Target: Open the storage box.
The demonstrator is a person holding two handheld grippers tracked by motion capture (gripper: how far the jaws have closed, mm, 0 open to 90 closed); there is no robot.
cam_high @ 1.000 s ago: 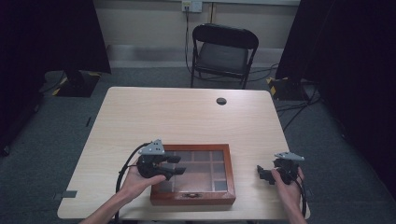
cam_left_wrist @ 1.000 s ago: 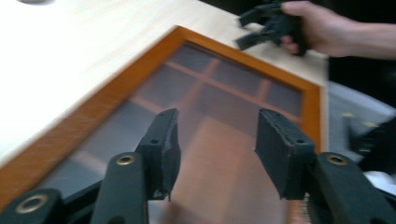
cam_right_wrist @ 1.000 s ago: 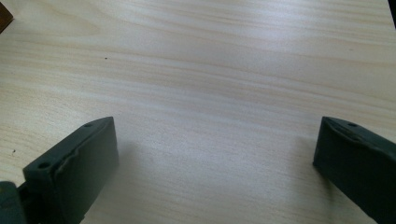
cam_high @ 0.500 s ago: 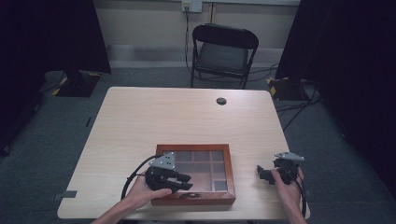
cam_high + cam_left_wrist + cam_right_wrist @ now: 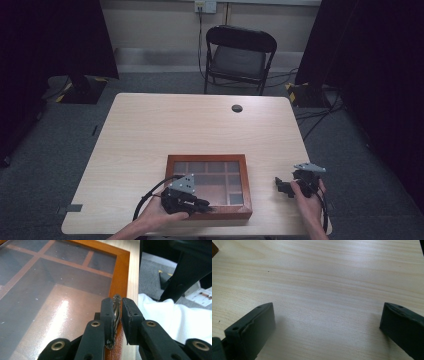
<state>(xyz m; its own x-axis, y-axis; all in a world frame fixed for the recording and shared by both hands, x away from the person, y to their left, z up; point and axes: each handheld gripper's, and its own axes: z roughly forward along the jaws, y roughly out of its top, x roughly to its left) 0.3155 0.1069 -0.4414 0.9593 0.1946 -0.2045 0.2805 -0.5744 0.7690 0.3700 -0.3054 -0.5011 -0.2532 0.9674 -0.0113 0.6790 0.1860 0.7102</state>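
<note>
At the box's (image 5: 209, 185) front edge — left claw (image 5: 117, 315) just closed, clamping its brass clasp (image 5: 116, 307).

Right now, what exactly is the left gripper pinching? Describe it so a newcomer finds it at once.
On the light wooden table sits a reddish-brown wooden box with a glass lid over divided compartments. At the middle of its near front edge, the left gripper is shut on a small brass clasp with a scalloped rim. It is the lid's one metal fitting amid wood and glass.
</note>
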